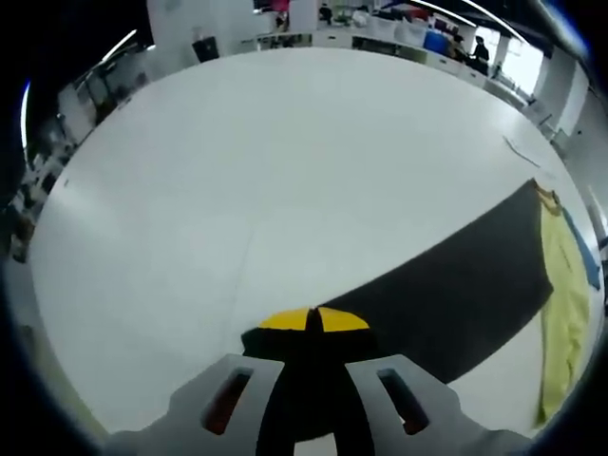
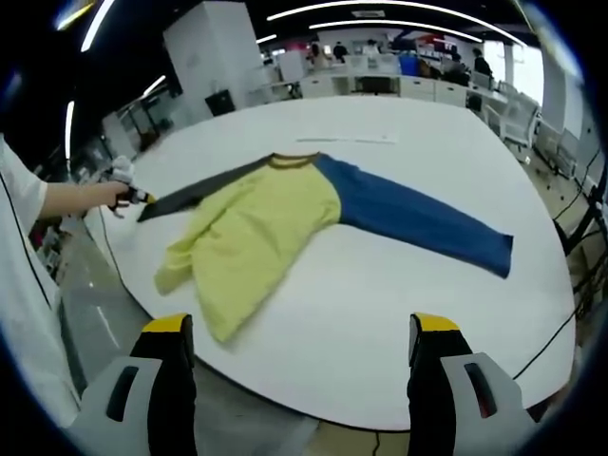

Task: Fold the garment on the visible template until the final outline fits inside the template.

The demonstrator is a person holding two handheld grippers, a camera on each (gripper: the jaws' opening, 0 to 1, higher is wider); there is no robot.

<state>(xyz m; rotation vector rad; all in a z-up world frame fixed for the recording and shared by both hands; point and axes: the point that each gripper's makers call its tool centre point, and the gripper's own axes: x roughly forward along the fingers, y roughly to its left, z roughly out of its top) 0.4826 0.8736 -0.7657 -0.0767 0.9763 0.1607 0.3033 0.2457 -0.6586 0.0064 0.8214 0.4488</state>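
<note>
A long-sleeved garment lies flat on the white table [image 2: 446,313], with a yellow body [image 2: 256,228], a blue sleeve [image 2: 418,223] stretched right and a dark grey sleeve [image 2: 204,188] stretched left. In the left gripper view the dark sleeve [image 1: 456,294] runs from the yellow body [image 1: 562,304] down to my left gripper [image 1: 313,321], whose yellow-tipped jaws are shut on the cuff. A hand holds this left gripper [image 2: 133,197] at the table's left edge. My right gripper [image 2: 302,328] hovers open at the near edge, jaws wide apart and apart from the garment.
A thin pale strip [image 2: 347,140] lies on the table beyond the collar. The person's white sleeve [image 2: 19,275] stands at the left. A cable [image 2: 556,351] hangs off the right table edge. Desks and people [image 2: 399,57] fill the far background.
</note>
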